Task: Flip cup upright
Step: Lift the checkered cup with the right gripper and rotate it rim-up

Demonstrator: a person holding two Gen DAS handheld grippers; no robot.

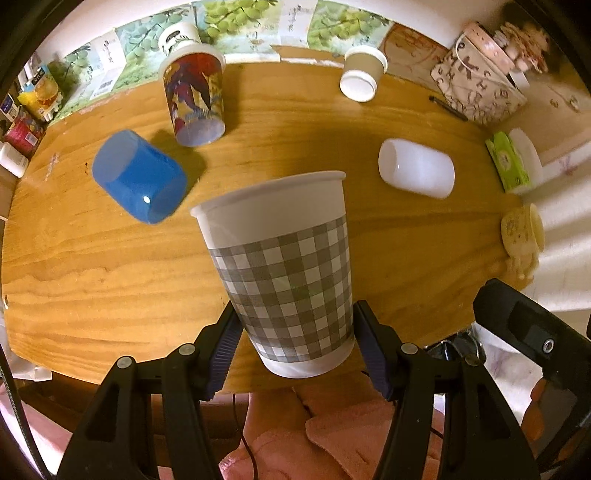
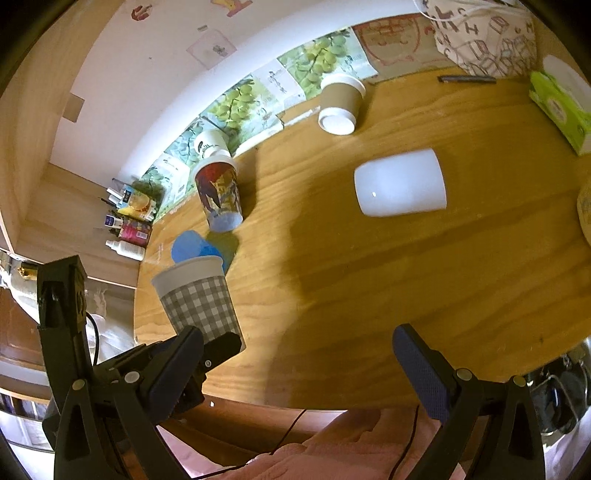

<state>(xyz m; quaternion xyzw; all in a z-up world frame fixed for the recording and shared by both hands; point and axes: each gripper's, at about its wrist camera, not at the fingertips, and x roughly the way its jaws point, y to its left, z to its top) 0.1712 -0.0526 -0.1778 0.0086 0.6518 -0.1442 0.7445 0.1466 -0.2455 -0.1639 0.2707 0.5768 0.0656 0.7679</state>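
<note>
Clamping the checked cup near its base, left hand-held gripper holds it rim-up, slightly tilted; right hand-held gripper gapes

Wooden table against a white wall; grape-print posters along its base.

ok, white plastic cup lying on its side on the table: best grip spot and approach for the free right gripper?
Take the white cup across its mid-body, coming down from above with the fingers straddling its round wall. It lies on its side, closed base toward the left and wider rim toward the tissue box, so the curved sides are exposed. The right gripper is open and empty.
</note>
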